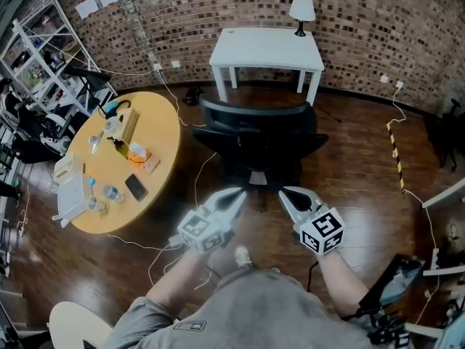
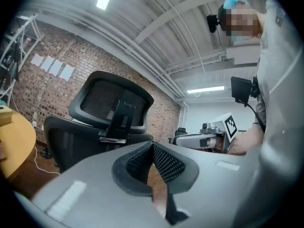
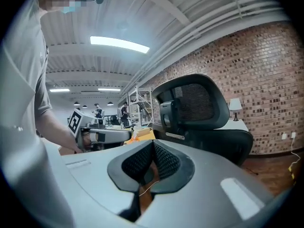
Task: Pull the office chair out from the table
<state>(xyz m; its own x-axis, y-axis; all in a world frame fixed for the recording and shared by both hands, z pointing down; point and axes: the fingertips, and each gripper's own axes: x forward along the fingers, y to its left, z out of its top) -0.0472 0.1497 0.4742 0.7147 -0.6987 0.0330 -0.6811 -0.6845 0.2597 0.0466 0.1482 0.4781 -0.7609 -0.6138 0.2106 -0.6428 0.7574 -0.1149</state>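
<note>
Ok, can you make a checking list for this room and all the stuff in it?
Surface: wooden floor, dark and shiny.
Job's things: black office chair, its back to the person, in front of the white table.
Clutter: phone and small bits on the round yellow table.
Grippers: left hand-held gripper and right hand-held gripper both shut, empty, short of the chair.
Cables: white cable snaking over the floor; yellow-black strip at right.
Surroundings: brick wall, lamp, metal shelves.

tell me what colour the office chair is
The office chair is black, mesh-backed; the right gripper view shows it best.
</note>
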